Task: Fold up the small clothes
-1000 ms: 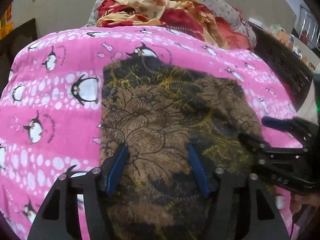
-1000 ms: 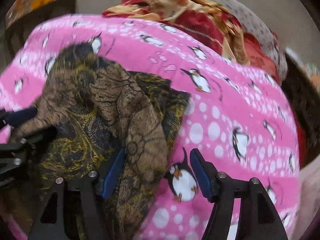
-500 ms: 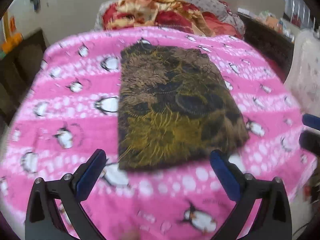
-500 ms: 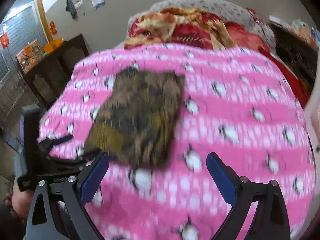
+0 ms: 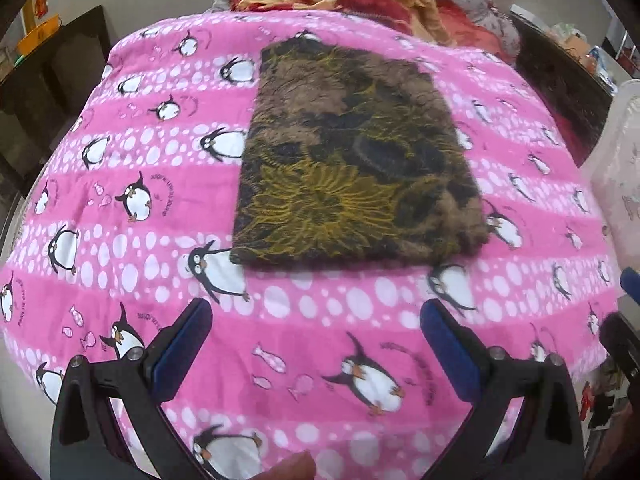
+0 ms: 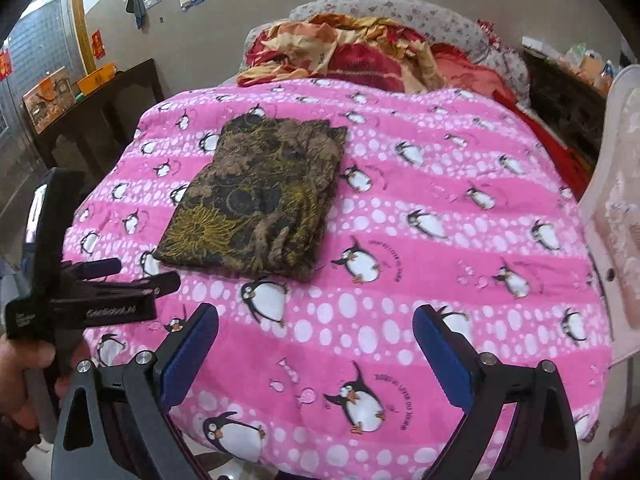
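A brown, black and yellow patterned garment lies folded into a flat rectangle on the pink penguin blanket. In the right wrist view the same folded garment sits left of centre on the blanket. My left gripper hovers open over bare blanket, well short of the garment's near edge, nothing between its blue pads. My right gripper is open too, above the blanket's near side and apart from the garment. The left gripper shows at the left edge of that view, held by a hand.
A heap of red and orange bedding and a floral pillow lie at the bed's far end. Dark wooden furniture stands left of the bed, and a pale pink plastic piece rises at the right edge.
Both grippers were down at the garment with narrower jaws a second ago. They have let it go, opened wide and pulled back toward the bed's near edge, leaving the garment folded flat.
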{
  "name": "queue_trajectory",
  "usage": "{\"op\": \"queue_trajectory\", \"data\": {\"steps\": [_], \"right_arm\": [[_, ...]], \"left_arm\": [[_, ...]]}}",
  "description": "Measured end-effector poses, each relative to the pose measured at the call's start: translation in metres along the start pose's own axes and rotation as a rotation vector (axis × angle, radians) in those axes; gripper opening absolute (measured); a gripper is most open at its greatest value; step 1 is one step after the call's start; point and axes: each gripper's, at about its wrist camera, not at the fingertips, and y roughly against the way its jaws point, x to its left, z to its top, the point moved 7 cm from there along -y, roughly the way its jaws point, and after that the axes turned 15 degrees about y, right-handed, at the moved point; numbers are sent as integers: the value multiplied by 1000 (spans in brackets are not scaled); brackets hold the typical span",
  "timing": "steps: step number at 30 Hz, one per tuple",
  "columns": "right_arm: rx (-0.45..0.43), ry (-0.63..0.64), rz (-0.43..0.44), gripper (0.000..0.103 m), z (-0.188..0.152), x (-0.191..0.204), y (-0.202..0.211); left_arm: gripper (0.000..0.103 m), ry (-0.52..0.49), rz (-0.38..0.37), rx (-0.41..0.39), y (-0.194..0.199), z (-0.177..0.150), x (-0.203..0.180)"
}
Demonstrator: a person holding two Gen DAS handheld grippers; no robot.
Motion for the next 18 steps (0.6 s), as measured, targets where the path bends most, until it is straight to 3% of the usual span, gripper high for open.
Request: {"op": "queue_trajectory", "data": {"steps": [8, 18], "right_arm": [[-15, -11, -28, 100, 2, -11, 7], [-22, -17, -21, 100, 3, -13, 9]], "left_arm": [[103, -59, 18, -86, 23, 8, -20], [103, -69, 40, -124, 30, 14, -23]]}}
